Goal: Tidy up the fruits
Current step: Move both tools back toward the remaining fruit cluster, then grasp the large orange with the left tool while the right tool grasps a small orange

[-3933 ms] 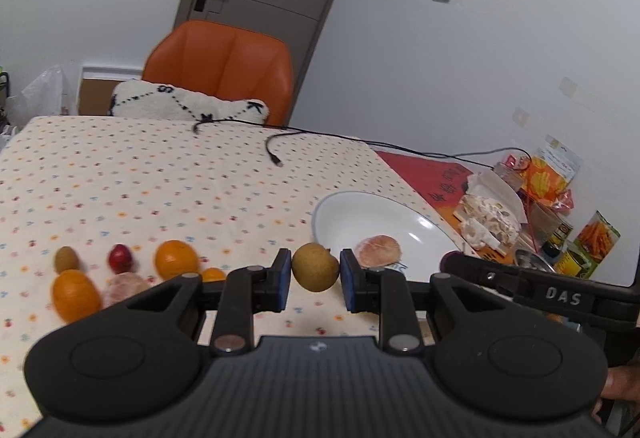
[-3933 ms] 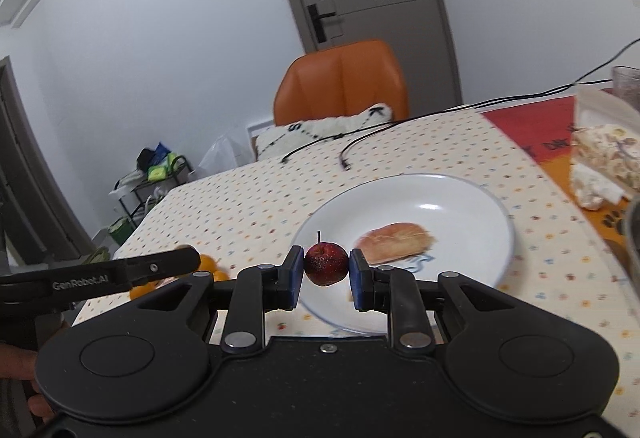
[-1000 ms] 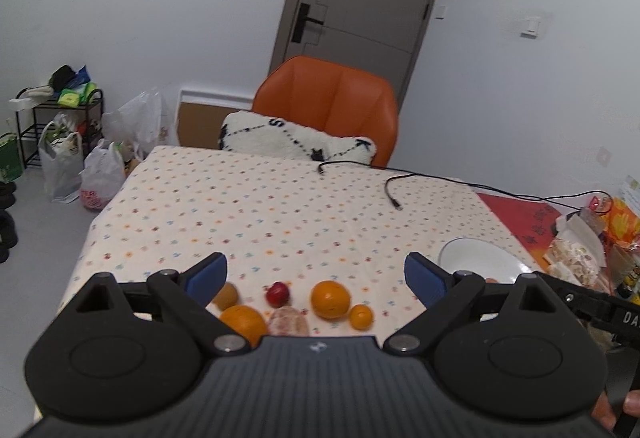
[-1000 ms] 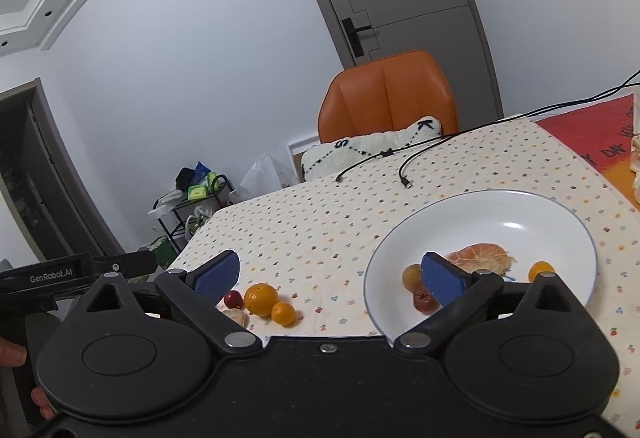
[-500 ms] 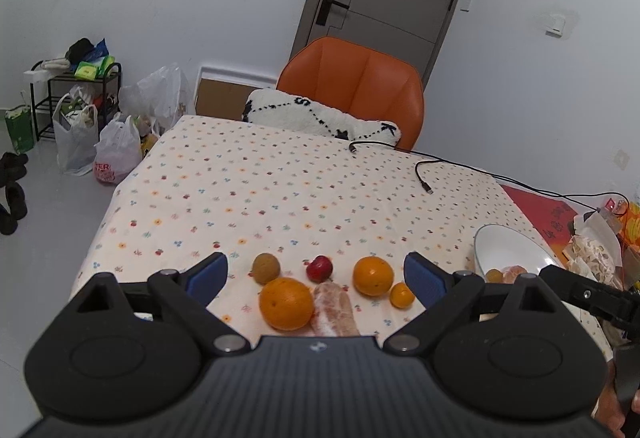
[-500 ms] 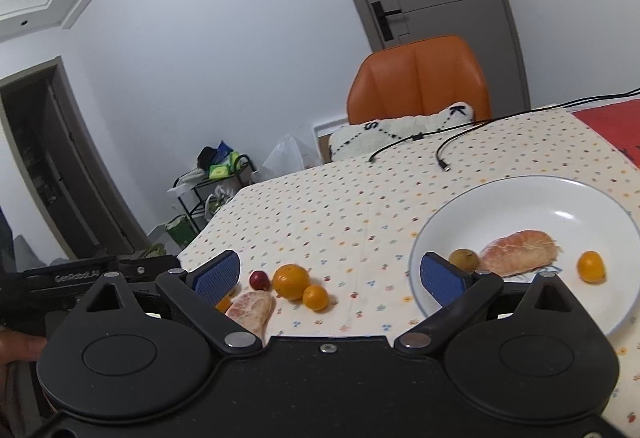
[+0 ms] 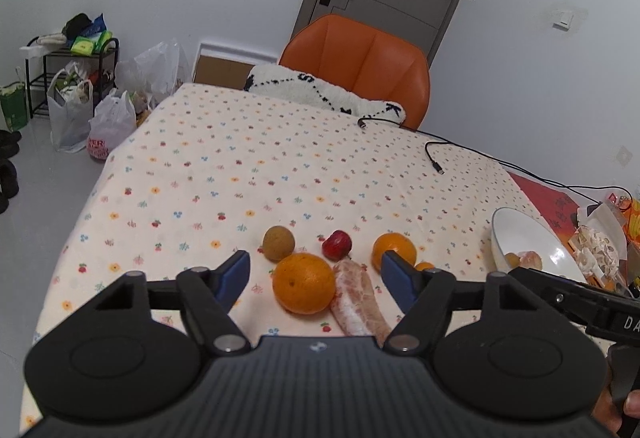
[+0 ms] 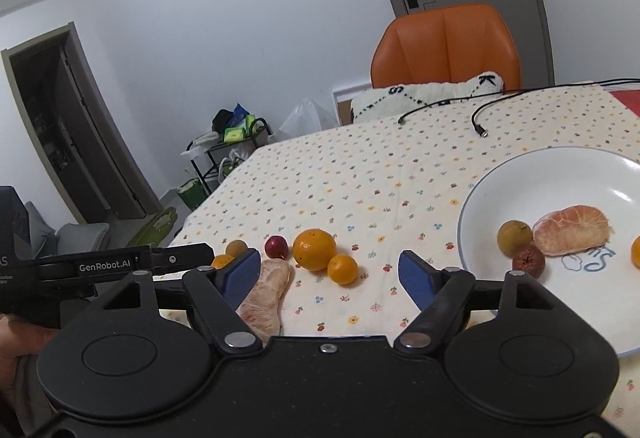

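Loose fruit lies on the flowered tablecloth: a big orange (image 7: 304, 288), a brown round fruit (image 7: 279, 243), a small red fruit (image 7: 337, 245), a medium orange (image 7: 394, 250), a tiny orange (image 8: 342, 269) and a peeled pink segment (image 7: 360, 302). My left gripper (image 7: 315, 274) hangs open just above and short of the big orange, holding nothing. To the right, the white plate (image 8: 560, 174) holds a brown fruit (image 8: 515, 237), a dark red fruit (image 8: 529, 261), a peeled citrus (image 8: 572, 230) and a small orange at the frame edge. My right gripper (image 8: 328, 276) is open and empty between the loose fruit and the plate.
An orange chair (image 7: 360, 58) with a white cushion (image 7: 320, 90) stands at the table's far end. Black cables (image 7: 436, 154) trail across the cloth. Snack packets (image 7: 600, 242) and a red mat sit right of the plate. Bags and a shelf (image 7: 72, 86) stand on the floor at the left.
Earlier the left gripper was shut on a brown fruit and the right on a red one; both now stand open, those fruits lie on the plate, and both grippers have swung left toward the loose fruit.
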